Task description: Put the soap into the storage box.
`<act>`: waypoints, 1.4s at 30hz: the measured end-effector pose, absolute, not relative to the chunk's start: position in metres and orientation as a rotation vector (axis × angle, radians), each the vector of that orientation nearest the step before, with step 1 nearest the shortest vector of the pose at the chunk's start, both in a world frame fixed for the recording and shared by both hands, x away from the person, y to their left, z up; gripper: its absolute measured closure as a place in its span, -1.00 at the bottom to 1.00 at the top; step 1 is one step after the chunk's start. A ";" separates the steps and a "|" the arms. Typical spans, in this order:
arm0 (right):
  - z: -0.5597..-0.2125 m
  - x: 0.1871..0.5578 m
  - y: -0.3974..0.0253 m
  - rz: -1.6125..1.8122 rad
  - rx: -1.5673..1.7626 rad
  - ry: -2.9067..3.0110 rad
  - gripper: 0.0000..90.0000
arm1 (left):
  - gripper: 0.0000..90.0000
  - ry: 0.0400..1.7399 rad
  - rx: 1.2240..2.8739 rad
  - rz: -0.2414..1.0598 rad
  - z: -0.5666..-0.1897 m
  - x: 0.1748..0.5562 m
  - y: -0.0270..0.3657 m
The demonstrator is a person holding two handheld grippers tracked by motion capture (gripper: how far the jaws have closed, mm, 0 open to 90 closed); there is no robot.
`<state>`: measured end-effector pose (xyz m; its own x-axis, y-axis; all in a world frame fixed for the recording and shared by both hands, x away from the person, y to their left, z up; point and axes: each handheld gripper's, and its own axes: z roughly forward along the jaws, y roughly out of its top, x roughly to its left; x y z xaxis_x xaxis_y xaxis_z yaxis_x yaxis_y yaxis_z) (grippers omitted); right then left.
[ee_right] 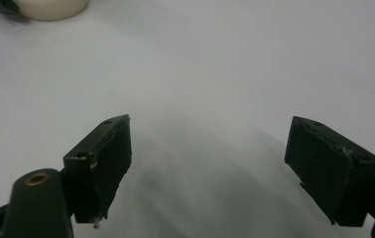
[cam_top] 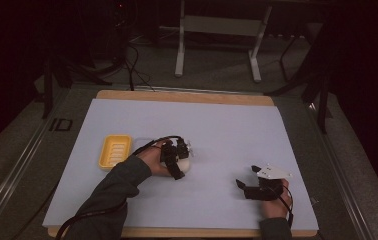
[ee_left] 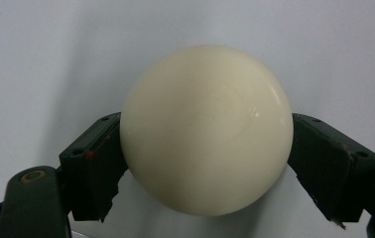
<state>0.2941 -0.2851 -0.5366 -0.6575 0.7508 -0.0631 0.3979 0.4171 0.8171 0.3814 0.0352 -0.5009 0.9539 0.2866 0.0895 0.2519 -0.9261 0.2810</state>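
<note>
Table (cam_top: 227,130), covered by a pale sheet, bearing all items. Yellow soap dish (cam_top: 115,150) near its left side, empty, ridged inside. Cream ball (ee_left: 206,130), smooth and glossy, lying on the sheet just right of the dish, pinched at its sides between the jaws of the left gripper (cam_top: 176,159). Right gripper (cam_top: 257,187) resting well apart at the near right, jaws spread with nothing between them.

Step in hand, as judged: the grasp on the ball is made; the next move calls for a lift and a short carry, probably left to the dish.

The left gripper view shows pad contact on the ball; the high view alone shows the dish.
</note>
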 end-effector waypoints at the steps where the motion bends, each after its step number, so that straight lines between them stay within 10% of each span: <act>1: -0.537 0.294 -0.285 1.132 0.977 2.255 -0.60 | -0.58 0.399 2.841 0.184 -0.501 0.382 0.035; 42: -0.537 0.294 -0.285 1.130 0.976 2.260 -0.60 | -0.46 0.269 2.988 0.197 -0.500 0.384 0.017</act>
